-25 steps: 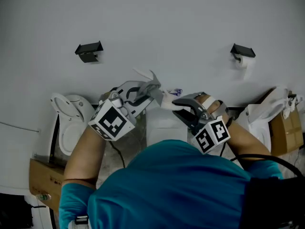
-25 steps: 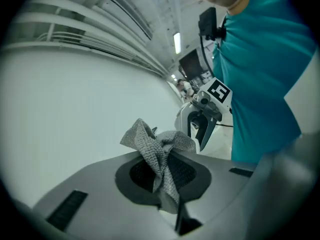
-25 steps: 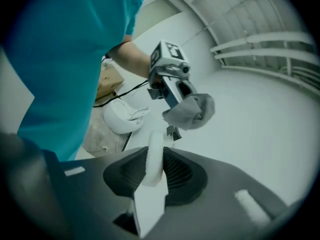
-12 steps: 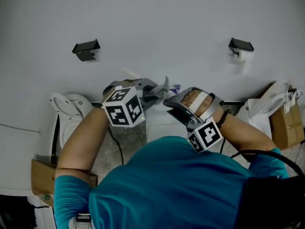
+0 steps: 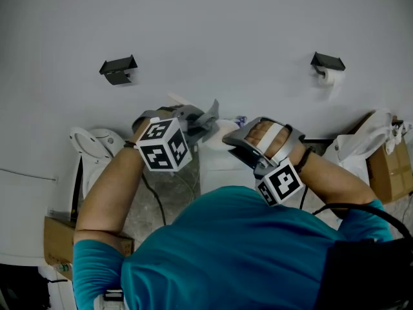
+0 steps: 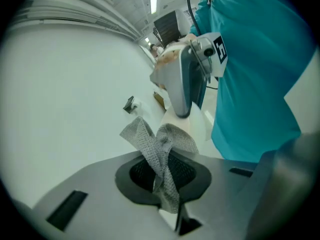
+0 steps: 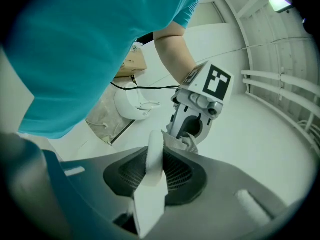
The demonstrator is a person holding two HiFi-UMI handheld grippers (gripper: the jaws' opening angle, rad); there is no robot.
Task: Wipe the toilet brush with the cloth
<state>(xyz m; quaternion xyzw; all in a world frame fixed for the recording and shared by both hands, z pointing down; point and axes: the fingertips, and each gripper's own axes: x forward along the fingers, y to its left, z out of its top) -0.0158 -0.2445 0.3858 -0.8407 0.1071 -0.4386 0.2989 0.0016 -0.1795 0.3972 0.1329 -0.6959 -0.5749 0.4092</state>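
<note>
Left claw (image 6: 165, 184), in its own view, is clamped shut on a bunched grey cloth (image 6: 159, 143) that stands up from the pads at lower centre, with the right claw (image 6: 183, 109) just beyond it. In the right gripper view, that claw's pads grip the flat white handle of the toilet brush (image 7: 151, 166) at lower centre, the cloth just beside the handle's far end. From the head view both claws sit tip to tip mid-frame before a white wall (image 5: 226, 31), a toilet (image 5: 93, 150) at left.

Place: we read this as a toilet room.
Signs: we see a toilet (image 5: 95, 148) and a wall-mounted paper roll (image 5: 326, 80).
</note>
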